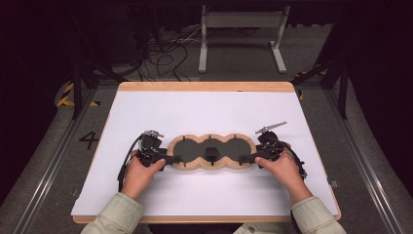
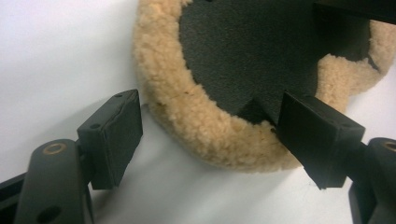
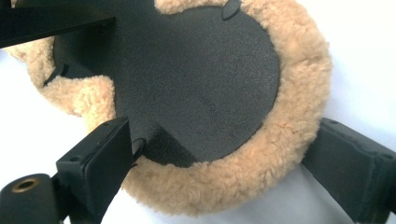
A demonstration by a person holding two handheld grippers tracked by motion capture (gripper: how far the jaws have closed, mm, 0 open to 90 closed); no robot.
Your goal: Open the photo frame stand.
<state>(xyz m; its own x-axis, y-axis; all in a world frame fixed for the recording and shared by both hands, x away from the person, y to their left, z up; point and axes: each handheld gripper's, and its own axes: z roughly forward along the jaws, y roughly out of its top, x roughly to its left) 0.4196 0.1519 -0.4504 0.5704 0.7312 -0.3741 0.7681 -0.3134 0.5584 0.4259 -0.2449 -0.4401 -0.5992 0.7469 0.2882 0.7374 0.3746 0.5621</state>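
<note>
I hold 1 gripper in each hand at the near half of the white table top [image 1: 204, 105]. Between them lies a 3-lobed pad [image 1: 212, 151]: tan fleece rim, black textured centre, long axis running 9 o'clock to 3 o'clock.

My left gripper [image 1: 170, 159] sits at the pad's 9 o'clock end. In the left gripper view, my left gripper [image 2: 210, 135] straddles the fleece rim [image 2: 196, 116] of the end lobe. The jaws stand apart: 1 pad rests on bare table outside the rim with a clear gap to it, the other lies against the rim's inner edge at the black centre [image 2: 247, 51].

My right gripper [image 1: 247, 159] sits at the 3 o'clock end. In the right gripper view, my right gripper [image 3: 224, 154] also straddles the rim [image 3: 280, 130]. Its jaws are spread wide: 1 pad lies on the black centre [image 3: 196, 79], the other is outside the fleece, just beside it. I cannot tell whether either pad presses.

Neither gripper is clamped on the pad, which lies flat on the table.
</note>
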